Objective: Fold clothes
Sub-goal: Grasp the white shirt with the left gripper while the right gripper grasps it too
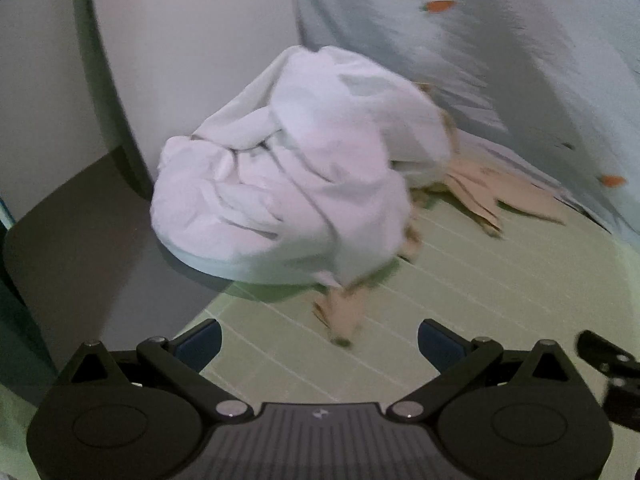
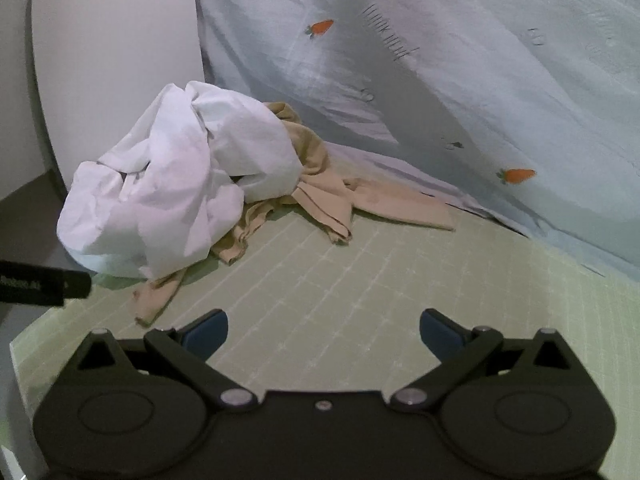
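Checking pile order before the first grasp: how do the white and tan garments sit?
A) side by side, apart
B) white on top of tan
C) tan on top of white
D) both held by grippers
B: the crumpled white garment sits on the tan garment, whose ends stick out beneath it on the green mat.

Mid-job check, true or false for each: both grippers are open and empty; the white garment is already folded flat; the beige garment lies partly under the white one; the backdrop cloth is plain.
1. Both the left gripper and the right gripper are open and hold nothing. True.
2. The crumpled white garment is folded flat. False: it sits in a bunched heap.
3. The beige garment lies partly under the white one, on the green gridded mat. True.
4. The pale blue backdrop cloth is plain. False: it carries small orange carrot motifs.
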A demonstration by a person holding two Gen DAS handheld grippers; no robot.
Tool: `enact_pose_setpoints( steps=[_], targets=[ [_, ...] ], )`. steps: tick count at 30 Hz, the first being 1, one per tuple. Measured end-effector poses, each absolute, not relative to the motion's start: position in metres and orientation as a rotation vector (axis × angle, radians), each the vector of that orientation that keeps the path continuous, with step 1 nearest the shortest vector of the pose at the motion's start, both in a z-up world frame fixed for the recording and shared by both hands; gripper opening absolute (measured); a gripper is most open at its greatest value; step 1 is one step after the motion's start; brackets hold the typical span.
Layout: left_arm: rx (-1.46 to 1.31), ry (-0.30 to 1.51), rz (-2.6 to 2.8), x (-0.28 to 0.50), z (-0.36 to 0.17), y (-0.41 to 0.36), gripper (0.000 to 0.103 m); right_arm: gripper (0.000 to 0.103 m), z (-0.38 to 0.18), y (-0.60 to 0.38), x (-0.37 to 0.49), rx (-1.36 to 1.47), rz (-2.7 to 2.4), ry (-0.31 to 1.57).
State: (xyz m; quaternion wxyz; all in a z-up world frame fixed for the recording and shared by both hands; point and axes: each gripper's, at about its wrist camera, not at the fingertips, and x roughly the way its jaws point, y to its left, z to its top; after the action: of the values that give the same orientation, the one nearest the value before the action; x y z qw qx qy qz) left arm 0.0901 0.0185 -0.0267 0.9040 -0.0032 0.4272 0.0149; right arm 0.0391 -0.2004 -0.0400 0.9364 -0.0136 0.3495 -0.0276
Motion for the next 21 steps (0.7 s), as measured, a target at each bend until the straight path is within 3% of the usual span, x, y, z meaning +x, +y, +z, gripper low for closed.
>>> enact_pose_setpoints(
  steps=[13, 20, 21],
  targets=[
    [-0.221, 1.005, 0.248, 0.238, -0.078, 0.117, 0.102, 0.103, -0.067, -0.167, 0.242, -0.161, 0.123, 0.694],
    [-0.377, 1.037, 0.219, 0.281, -0.102, 0.125, 0.103, 0.094, -0.086, -0.141, 0.330, -0.175, 0.188, 0.668],
    [-0.371, 1.044, 0.221, 0.287, -0.105, 0.123, 0.103, 0.089, -0.089, -0.139, 0.335, -0.165, 0.200, 0.676]
  ],
)
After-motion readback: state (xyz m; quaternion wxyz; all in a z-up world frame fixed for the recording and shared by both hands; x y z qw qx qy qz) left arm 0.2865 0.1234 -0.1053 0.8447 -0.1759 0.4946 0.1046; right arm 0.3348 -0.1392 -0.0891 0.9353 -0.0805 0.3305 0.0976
